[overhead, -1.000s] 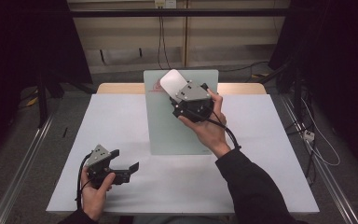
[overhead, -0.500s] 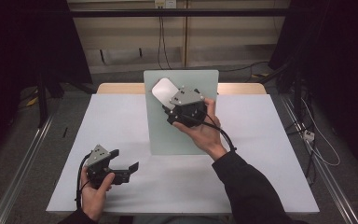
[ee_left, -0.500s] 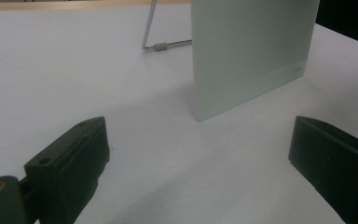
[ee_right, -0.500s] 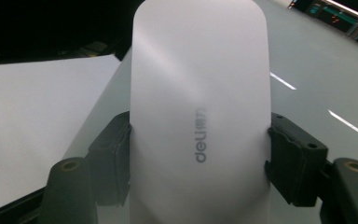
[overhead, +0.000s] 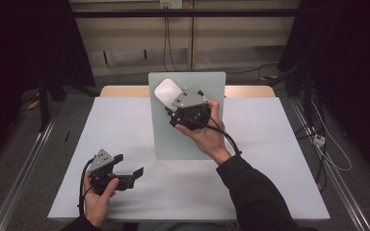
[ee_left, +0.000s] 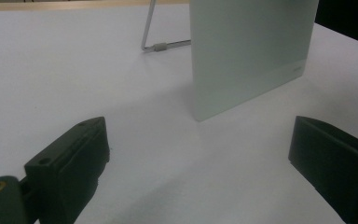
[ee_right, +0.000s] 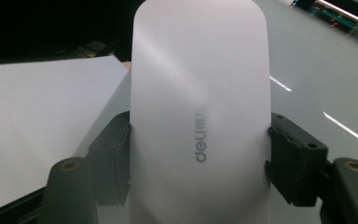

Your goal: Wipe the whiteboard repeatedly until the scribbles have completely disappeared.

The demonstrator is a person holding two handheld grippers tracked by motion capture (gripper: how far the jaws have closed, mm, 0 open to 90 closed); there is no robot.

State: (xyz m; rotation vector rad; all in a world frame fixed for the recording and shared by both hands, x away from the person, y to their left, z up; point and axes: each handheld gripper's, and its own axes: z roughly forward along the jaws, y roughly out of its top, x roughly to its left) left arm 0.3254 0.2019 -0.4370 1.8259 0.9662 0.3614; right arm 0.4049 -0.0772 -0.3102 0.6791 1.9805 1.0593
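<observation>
As we slide it across the upright board, our right gripper (overhead: pixel 176 98) stays clamped on the white Deli eraser (overhead: pixel 167 91), jaws pinching its two long sides. Over the last second the eraser has travelled from the board's top centre to its 11 o'clock corner, so we judge a wiping pass along the top edge is under way. At 8 o'clock on the white table (overhead: pixel 279 159), our left gripper (overhead: pixel 127 169) hasn't budged, jaws apart, empty, facing the whiteboard (overhead: pixel 192 139).

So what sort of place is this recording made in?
Probably a lab recording station, not a home: a white-topped table ringed by dark curtains, aluminium floor rails, loose cables and a wall socket.
</observation>
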